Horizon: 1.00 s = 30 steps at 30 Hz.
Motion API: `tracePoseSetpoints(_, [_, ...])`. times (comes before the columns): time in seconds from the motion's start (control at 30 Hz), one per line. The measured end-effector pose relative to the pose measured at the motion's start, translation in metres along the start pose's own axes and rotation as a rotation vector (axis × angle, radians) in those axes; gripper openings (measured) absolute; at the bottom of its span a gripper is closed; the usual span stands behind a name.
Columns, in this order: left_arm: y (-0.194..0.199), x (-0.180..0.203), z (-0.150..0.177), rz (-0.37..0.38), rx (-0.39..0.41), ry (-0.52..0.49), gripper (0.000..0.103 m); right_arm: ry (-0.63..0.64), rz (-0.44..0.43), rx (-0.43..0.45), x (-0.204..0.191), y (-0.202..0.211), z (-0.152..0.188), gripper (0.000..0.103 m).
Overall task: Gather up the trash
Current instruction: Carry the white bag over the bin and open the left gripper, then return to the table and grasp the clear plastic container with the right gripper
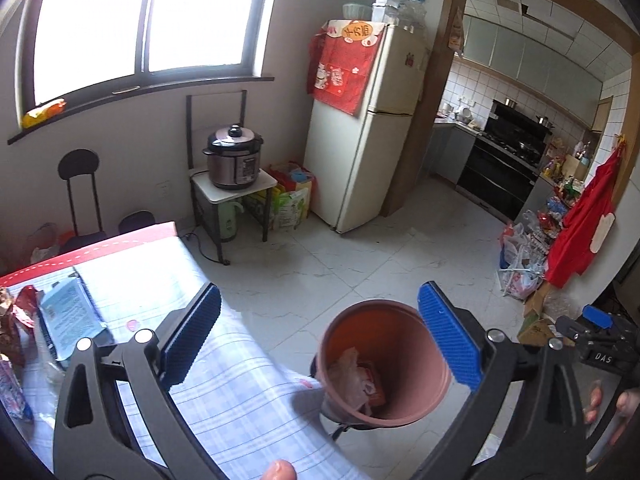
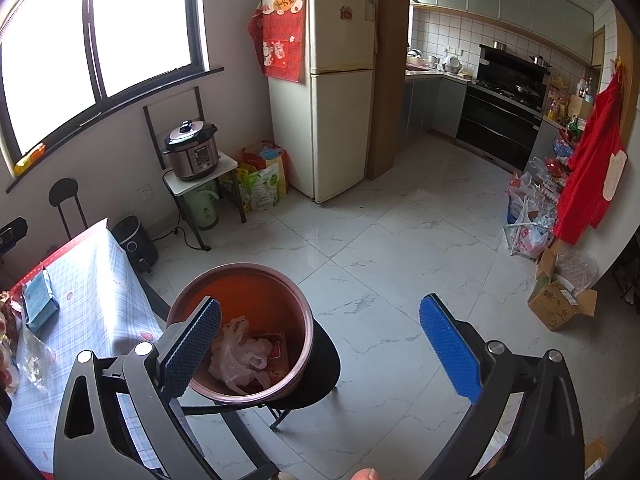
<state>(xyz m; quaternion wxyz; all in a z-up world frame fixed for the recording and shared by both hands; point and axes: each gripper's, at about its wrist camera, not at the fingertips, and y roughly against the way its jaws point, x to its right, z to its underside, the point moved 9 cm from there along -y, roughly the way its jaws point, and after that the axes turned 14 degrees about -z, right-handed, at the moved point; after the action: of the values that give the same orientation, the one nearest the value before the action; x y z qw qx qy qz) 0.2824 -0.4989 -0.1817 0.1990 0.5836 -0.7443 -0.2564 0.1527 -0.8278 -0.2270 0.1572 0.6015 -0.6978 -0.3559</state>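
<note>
On the table [image 1: 224,392] left of the bin, work remains: crinkled red-and-gold wrappers [image 1: 16,320] lie at its far left edge, then a pale blue flat packet [image 1: 70,312], then bare checked cloth running to the corner nearest the bin. What sits in shadow at that left edge is probably more wrappers, though the fisheye blurs it.

The left gripper [image 1: 320,340] hangs above the table corner and the bin's rim, its ribbed blue jaws spread wide with nothing between them.

The bin [image 2: 240,280], a round terracotta-coloured plastic tub with a smooth rolled rim, stands on a black stool [image 2: 324,364] just beside the table. Inside lie a crumpled translucent plastic bag [image 2: 240,356] and a flat red packet [image 2: 276,354], so part of the collecting appears done.

The right gripper [image 2: 320,344] hovers right of the bin's centre, jaws equally wide and empty, one pad over the rim, the other over glossy marble-look floor tiles [image 2: 400,240].
</note>
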Motion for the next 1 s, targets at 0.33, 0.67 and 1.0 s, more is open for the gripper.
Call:
tracePoseSetpoints(0.33, [0.051,-0.13,0.045,-0.2,0.003,0.096,0.098,0.092,-0.096,-0.071,-0.073,-0.037,0.011,0.098])
tracePoseSetpoints(0.67, [0.12,-0.294,0.117,-0.413,-0.043,0.239,0.098,0.128,-0.259,-0.113,-0.181,-0.058,0.033,0.098])
tracePoseSetpoints(1.0, [0.178,-0.447,0.164,-0.621,-0.063,0.425,0.097,0.29,-0.396,-0.176,-0.334,-0.063,0.068,0.098])
